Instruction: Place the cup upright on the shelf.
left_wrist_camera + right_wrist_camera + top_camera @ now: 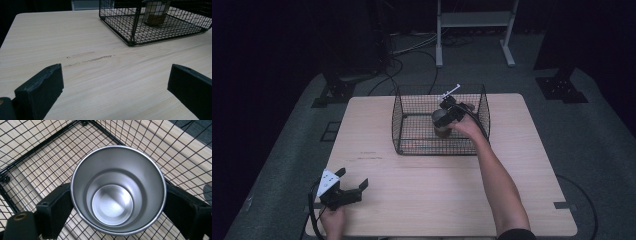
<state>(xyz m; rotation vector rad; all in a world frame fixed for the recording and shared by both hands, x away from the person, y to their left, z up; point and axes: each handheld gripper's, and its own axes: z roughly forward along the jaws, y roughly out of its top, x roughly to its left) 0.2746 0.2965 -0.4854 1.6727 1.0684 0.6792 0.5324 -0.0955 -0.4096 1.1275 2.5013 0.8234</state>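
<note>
A metal cup is seen from directly above in the right gripper view: a round, brushed steel vessel with a thin bright rim, walls that taper downward in a stepped profile, and a flat circular bottom that reflects light. The interior is empty and dry. The cup is located upright on the mesh floor of a black wire basket, which is placed on the far middle of a pale wooden table. In the high view the cup is found toward the right half of the basket, and a brownish lower band is visible on its outer wall in the left gripper view. The right gripper is lowered into the basket, with one black jaw positioned at each side of the cup; whether the pads press on the wall or stand just clear of it cannot be determined. The left gripper is held near the table's near left corner, with its jaws spread wide and nothing between them.
</note>
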